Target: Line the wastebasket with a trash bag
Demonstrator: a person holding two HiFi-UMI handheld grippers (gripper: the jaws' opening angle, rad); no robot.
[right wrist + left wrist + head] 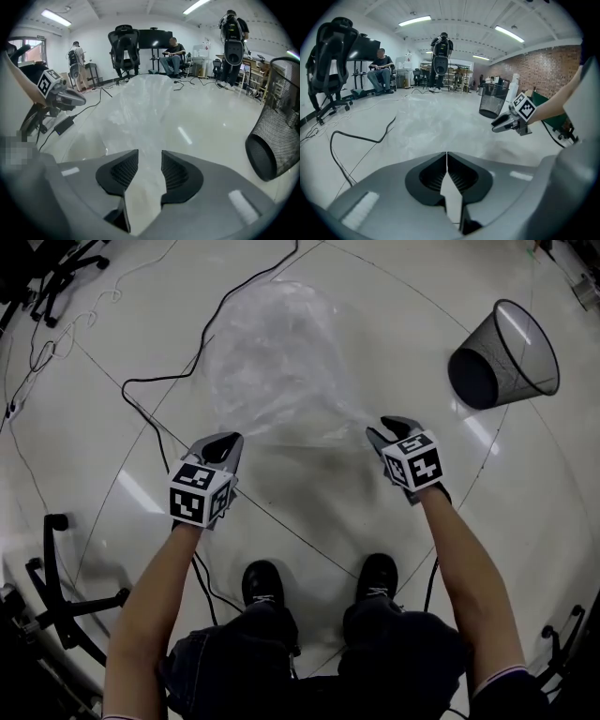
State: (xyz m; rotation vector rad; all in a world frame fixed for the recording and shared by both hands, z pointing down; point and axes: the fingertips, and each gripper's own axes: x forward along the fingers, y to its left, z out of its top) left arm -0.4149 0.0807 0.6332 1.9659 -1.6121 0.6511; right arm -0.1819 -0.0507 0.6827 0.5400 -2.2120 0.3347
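The trash bag (281, 362) billows at upper centre: thin, slippery, featherlight. Your left claw (225, 448) pinches its near rim; your right claw (389, 430) gapes around loose film, so grip that rim

The trash bag (277, 362) is clear, colourless film with pale whitish wrinkles, and the floor (94, 456) shows through it. The wastebasket (506, 357) is black wire mesh. The left tool (225, 442) and right tool (389, 425) are grey with black ribbed pads (123, 169), each bearing a cube of black-and-white square markers. The floor is glossy off-white crossed by thin dark seams, with a black cable (370, 139) on it.
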